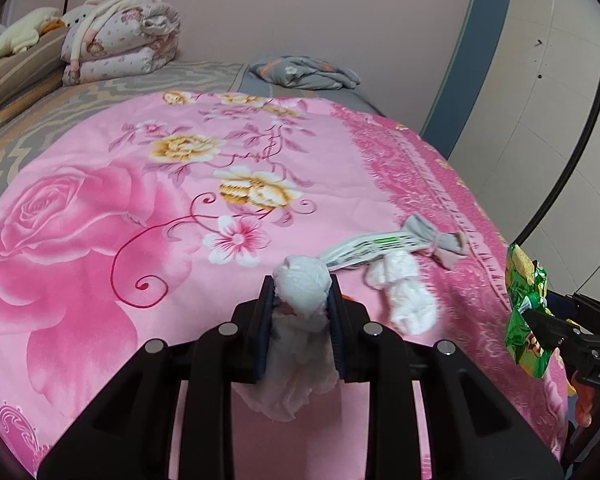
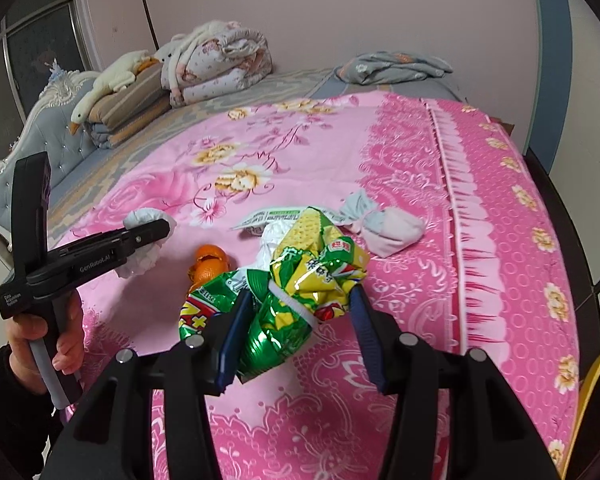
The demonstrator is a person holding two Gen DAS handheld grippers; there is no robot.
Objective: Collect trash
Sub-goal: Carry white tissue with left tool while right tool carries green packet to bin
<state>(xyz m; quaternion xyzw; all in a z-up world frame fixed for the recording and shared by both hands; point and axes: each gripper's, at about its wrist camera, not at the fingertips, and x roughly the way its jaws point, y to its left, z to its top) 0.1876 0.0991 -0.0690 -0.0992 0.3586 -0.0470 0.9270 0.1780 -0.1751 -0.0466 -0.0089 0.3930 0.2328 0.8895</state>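
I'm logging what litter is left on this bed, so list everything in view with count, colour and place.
tissue wad: one, white, in left gripper
snack wrapper: one, green-yellow, in right gripper
loose tissue: one, white, on bedspread
flat wrapper: one, white-green, on bedspread
sock: one, grey-pink, on bedspread
orange peel: one, orange, on bedspread
bedspread: one, pink floral
quilts: folded stack, far end
goose toy: one, white, on stack
left gripper: black, shut
right gripper: black, gripping
hand: one, holding left gripper

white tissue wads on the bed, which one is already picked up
The tissue wad pinched in the left gripper. The other white wad lies loose on the pink bedspread, right of it.
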